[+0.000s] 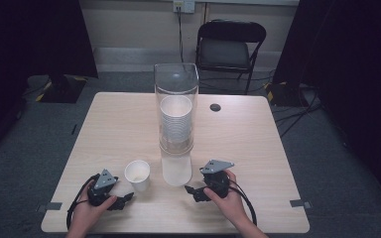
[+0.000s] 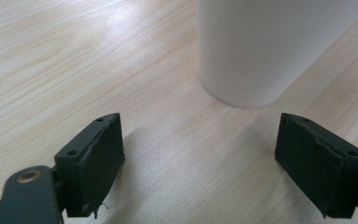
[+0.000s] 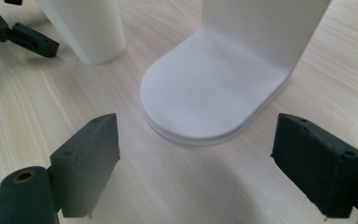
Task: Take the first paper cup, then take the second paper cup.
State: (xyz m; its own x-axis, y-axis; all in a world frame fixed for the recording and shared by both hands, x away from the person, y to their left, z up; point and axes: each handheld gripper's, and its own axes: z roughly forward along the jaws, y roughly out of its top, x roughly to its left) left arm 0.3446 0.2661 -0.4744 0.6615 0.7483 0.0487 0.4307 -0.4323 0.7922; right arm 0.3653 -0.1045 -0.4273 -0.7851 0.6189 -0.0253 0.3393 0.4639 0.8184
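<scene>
A clear tube dispenser (image 1: 176,99) stands at the middle of the table on a white base (image 1: 176,171) and holds a stack of white paper cups (image 1: 175,121). One white paper cup (image 1: 137,174) stands upright just left of the base. My left gripper (image 1: 126,200) lies near the front edge, open and empty. The cup (image 2: 256,46) stands just beyond its jaws, apart from them. My right gripper (image 1: 192,193) is open and empty too, and points at the rounded front of the base (image 3: 209,93). The cup (image 3: 88,28) and the left gripper (image 3: 23,35) appear at the upper left of the right gripper view.
The light wooden table (image 1: 119,124) has a black round grommet (image 1: 215,107) behind the dispenser. A black folding chair (image 1: 230,47) stands beyond the far edge. Cables run over the floor at the right, and dark curtains hang on both sides.
</scene>
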